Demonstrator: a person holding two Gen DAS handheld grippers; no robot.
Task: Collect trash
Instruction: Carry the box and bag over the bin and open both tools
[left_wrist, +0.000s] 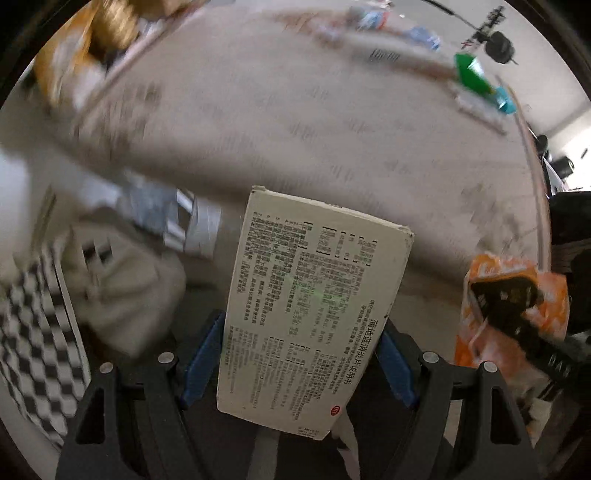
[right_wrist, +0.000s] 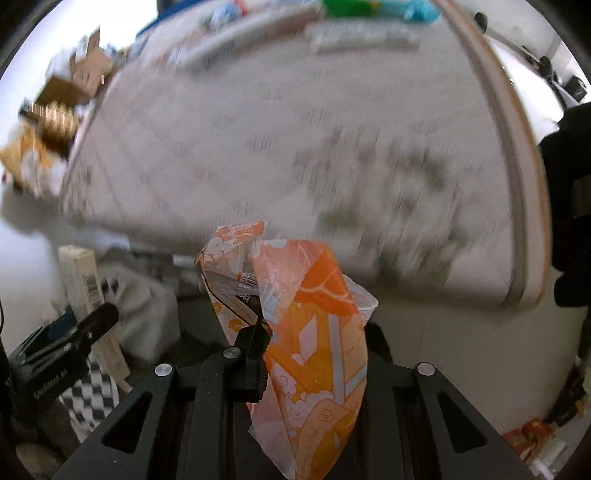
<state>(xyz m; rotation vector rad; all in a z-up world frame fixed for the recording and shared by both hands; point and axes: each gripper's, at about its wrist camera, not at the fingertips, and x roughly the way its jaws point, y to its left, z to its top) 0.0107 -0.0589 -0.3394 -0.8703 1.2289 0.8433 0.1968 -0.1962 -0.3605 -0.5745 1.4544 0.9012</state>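
Observation:
My left gripper (left_wrist: 299, 354) is shut on a cream medicine box (left_wrist: 314, 310) printed with black text, held upright between the blue pads. My right gripper (right_wrist: 310, 347) is shut on a crumpled orange and white wrapper (right_wrist: 303, 332). The wrapper also shows at the right of the left wrist view (left_wrist: 513, 306), and the box at the left of the right wrist view (right_wrist: 85, 284). Both grippers hover off the near edge of a pale patterned table (left_wrist: 295, 110). Both views are motion-blurred.
Green and blue packets (left_wrist: 476, 81) and long pale items (right_wrist: 362, 37) lie at the table's far side. Cardboard and orange packaging (right_wrist: 62, 99) sit at its left end. A black-and-white checkered cloth (left_wrist: 37, 332) and a pale bag (left_wrist: 125, 288) are below left.

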